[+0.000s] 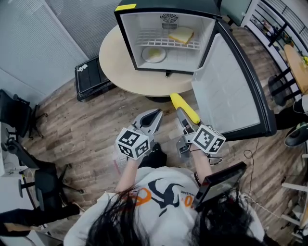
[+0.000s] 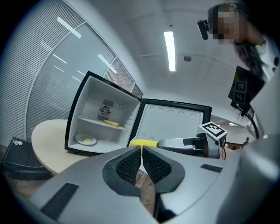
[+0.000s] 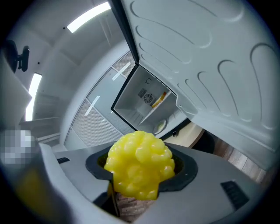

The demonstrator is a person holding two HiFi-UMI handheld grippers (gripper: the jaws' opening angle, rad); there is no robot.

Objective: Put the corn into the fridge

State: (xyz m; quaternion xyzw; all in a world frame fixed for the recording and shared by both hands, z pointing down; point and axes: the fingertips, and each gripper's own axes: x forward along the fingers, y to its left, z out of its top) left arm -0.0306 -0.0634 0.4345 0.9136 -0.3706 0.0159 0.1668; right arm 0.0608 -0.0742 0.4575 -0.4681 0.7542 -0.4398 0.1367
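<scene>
Corn [image 1: 185,107] — one cob, lower centre of head view, clamped by its near end in the right gripper [image 3: 139,173], short of the one open fridge [image 1: 127,38]. Probably light and stiff; bumpy kernels should grip well, and a mid-cob hold would droop less. Left gripper [image 2: 141,158] closed, empty. Inside — one plate [image 1: 145,55], one bread slice [image 1: 181,35].

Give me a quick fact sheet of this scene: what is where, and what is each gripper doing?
Fridge: small, standing on a round table
Door: swung wide open
Shelf: what looks like a bread slice
Fridge floor: a plate with something pale yellow on it
Corn: yellow, clamped in the right gripper, outside the fridge
Left gripper: shut, holding nothing
Stage: corn not yet inside
</scene>
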